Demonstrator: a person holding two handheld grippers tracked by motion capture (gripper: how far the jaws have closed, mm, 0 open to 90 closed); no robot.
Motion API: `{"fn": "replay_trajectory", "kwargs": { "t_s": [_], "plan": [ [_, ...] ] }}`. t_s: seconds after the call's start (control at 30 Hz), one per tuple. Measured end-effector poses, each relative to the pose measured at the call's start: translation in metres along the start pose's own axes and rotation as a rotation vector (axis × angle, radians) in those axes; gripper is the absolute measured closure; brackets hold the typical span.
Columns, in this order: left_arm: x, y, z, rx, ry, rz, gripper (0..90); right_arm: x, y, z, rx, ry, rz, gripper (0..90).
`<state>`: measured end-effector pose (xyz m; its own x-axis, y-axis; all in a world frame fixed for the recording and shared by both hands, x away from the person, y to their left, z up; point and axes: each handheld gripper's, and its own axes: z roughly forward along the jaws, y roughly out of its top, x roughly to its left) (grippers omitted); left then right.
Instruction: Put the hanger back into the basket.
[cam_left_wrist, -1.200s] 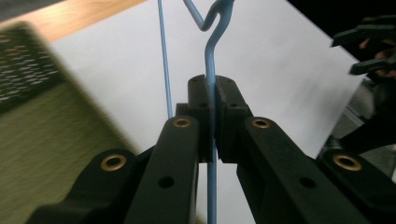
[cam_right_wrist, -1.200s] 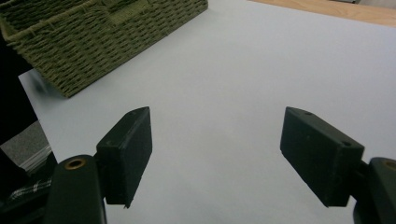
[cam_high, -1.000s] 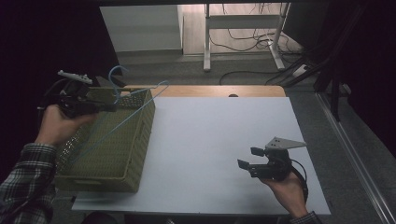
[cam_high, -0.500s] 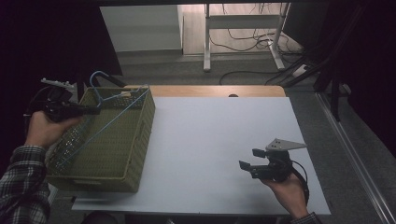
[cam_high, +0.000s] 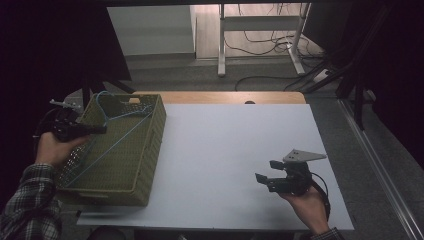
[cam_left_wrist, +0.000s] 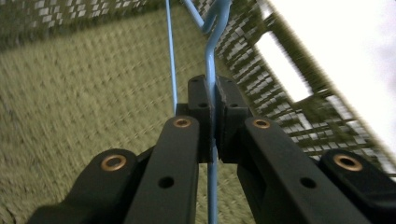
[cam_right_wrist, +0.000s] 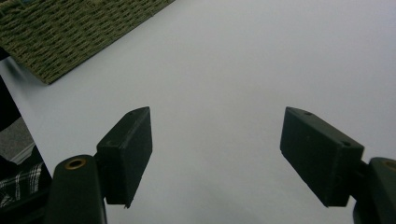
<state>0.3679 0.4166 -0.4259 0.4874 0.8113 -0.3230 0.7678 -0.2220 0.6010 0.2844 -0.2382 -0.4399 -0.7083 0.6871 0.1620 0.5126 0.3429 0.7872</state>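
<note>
A blue wire hanger (cam_high: 119, 117) lies slanted inside an olive woven basket (cam_high: 148, 150) at the table's left side. My left gripper (cam_high: 102, 129) reaches over the basket's left rim and is shut on the hanger. In the left gripper view the blue wire (cam_left_wrist: 212, 60) runs straight up between the closed jaws of the left gripper (cam_left_wrist: 213, 100), above the basket's woven floor (cam_left_wrist: 70, 93). My right gripper (cam_high: 266, 171) rests low over the white table (cam_high: 225, 140) at the front right, open. The right gripper (cam_right_wrist: 217, 149) has bare table between its jaws.
The basket's corner (cam_right_wrist: 70, 32) shows at the top left of the right gripper view, well apart from that gripper. A wooden strip (cam_high: 225, 97) borders the table's far edge. Beyond it are desk legs (cam_high: 220, 45) and floor cables (cam_high: 260, 50).
My left gripper has drawn back to the left and lower, carrying the hanger down from above the basket's far rim into the basket. The right gripper has barely moved.
</note>
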Motion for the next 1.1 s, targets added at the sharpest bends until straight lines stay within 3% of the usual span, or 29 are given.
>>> {"fn": "replay_trajectory", "kwargs": {
  "t_s": [0.07, 0.13, 0.17, 0.2, 0.23, 0.3, 0.4, 0.43, 0.47, 0.57, 0.6, 0.63, 0.67, 0.7, 0.73, 0.77, 0.83, 0.87, 0.93, 1.0, 1.1],
  "plan": [
    [0.003, -0.003, 0.004, 0.01, 0.015, -0.014, 87.2, 0.0, 0.0, 0.0, 0.001, 0.0, 0.0, 25.0],
    [0.008, -0.009, 0.01, 0.036, 0.081, -0.036, 86.6, 0.0, 0.0, 0.001, 0.004, -0.004, -0.002, 25.0],
    [0.008, -0.009, 0.01, 0.036, 0.081, -0.036, 86.2, 0.0, -0.001, 0.001, 0.005, -0.004, -0.005, 25.0],
    [0.01, -0.011, 0.01, 0.026, 0.138, -0.056, 85.8, 0.0, -0.001, 0.001, 0.007, -0.005, -0.005, 25.1],
    [0.01, -0.011, 0.01, 0.026, 0.138, -0.056, 83.1, 0.0, -0.001, 0.001, 0.007, -0.005, -0.005, 25.1],
    [0.01, -0.014, 0.004, -0.01, 0.2, -0.065, 69.5, 0.0, -0.001, 0.002, 0.013, -0.006, -0.009, 25.1],
    [0.006, -0.014, -0.001, -0.041, 0.22, -0.061, 53.6, 0.0, -0.002, 0.002, 0.014, -0.007, -0.014, 25.1],
    [-0.001, -0.013, -0.005, -0.061, 0.228, -0.055, 48.5, 0.0, -0.002, 0.002, 0.012, -0.01, -0.017, 24.7],
    [-0.001, -0.013, -0.005, -0.061, 0.228, -0.055, 45.8, 0.0, -0.002, 0.001, 0.01, -0.011, -0.019, 24.5],
    [-0.026, -0.01, -0.01, -0.113, 0.213, 0.005, 34.3, 0.001, -0.002, -0.001, 0.004, -0.015, -0.026, 23.0],
    [-0.026, -0.01, -0.01, -0.113, 0.213, 0.005, 31.3, 0.001, -0.002, -0.001, 0.004, -0.015, -0.026, 23.0],
    [-0.041, -0.009, -0.011, -0.144, 0.193, 0.045, 28.1, 0.001, -0.002, -0.003, -0.002, -0.019, -0.036, 21.5],
    [-0.041, -0.009, -0.011, -0.144, 0.193, 0.045, 24.6, 0.001, -0.002, -0.003, -0.002, -0.019, -0.036, 21.5],
    [-0.059, -0.009, -0.011, -0.178, 0.162, 0.067, 18.9, 0.001, -0.002, -0.005, -0.008, -0.021, -0.043, 19.4],
    [-0.059, -0.009, -0.011, -0.178, 0.162, 0.067, 15.3, 0.001, -0.002, -0.005, -0.008, -0.021, -0.043, 19.4],
    [-0.079, -0.01, -0.009, -0.187, 0.15, 0.099, 13.2, 0.002, -0.002, -0.007, -0.013, -0.022, -0.049, 16.6],
    [-0.098, -0.013, -0.006, -0.19, 0.14, 0.126, 8.5, 0.002, -0.003, -0.008, -0.01, -0.028, -0.051, 12.6],
    [-0.098, -0.013, -0.006, -0.19, 0.14, 0.126, 7.8, 0.002, -0.003, -0.008, -0.01, -0.028, -0.051, 12.6],
    [-0.121, -0.019, -0.003, -0.219, 0.089, 0.153, 5.7, 0.002, -0.005, -0.01, 0.001, -0.039, -0.063, 7.7],
    [-0.135, -0.024, 0.0, -0.231, 0.056, 0.173, 4.5, 0.001, -0.007, -0.011, 0.017, -0.048, -0.069, 5.4],
    [-0.149, -0.031, 0.004, -0.239, 0.041, 0.188, 2.8, 0.0, -0.008, -0.012, 0.019, -0.06, -0.072, 2.9]
  ]
}}
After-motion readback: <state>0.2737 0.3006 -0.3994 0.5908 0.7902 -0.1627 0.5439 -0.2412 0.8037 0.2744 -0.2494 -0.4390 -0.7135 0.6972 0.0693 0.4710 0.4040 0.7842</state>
